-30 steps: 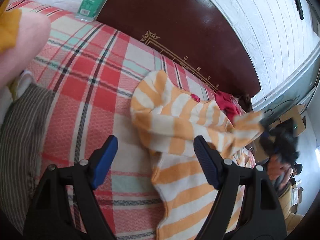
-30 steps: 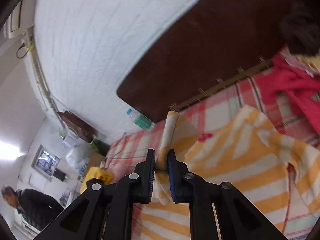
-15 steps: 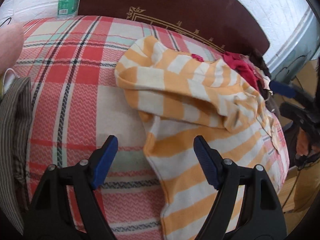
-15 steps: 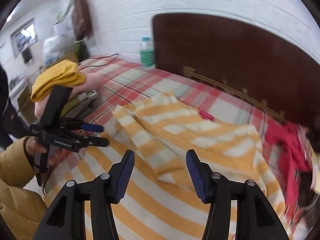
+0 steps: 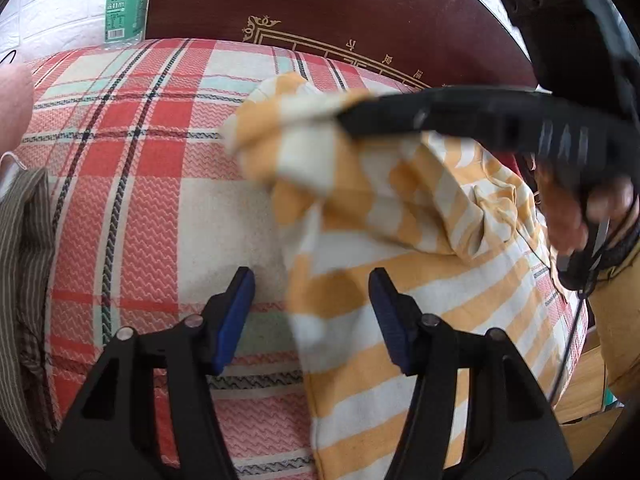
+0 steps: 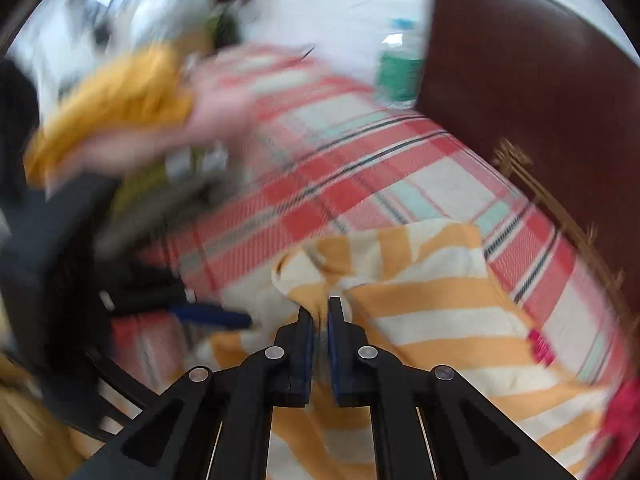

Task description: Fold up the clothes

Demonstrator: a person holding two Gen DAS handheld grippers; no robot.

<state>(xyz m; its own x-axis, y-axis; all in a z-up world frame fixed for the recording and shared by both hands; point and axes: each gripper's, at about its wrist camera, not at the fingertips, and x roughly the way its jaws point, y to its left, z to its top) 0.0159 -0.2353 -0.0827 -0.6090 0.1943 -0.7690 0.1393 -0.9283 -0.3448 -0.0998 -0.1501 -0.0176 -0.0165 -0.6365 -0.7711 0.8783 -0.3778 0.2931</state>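
Observation:
An orange and white striped garment [image 5: 400, 248] lies crumpled on the red plaid bedcover [image 5: 132, 184]. My left gripper [image 5: 312, 300] is open just above the garment's near left edge, with cloth between its blue pads but not pinched. In the left wrist view the right gripper's black body reaches in from the right, its tip on a bunched fold at the garment's upper left. In the blurred right wrist view my right gripper [image 6: 320, 312] is shut on a fold of the striped garment [image 6: 432, 300].
A dark wooden headboard [image 5: 320, 8] runs along the far side of the bed. A green-labelled bottle [image 5: 124, 4] stands at its left end. A striped grey-brown garment [image 5: 20, 260] lies at the bed's left edge. A red garment [image 6: 616, 420] lies to the right. A hand holds the right gripper.
My right gripper, open half a second ago, has swung in over the garment and shut on a fold near its upper left. My left gripper stays open and has moved a little closer.

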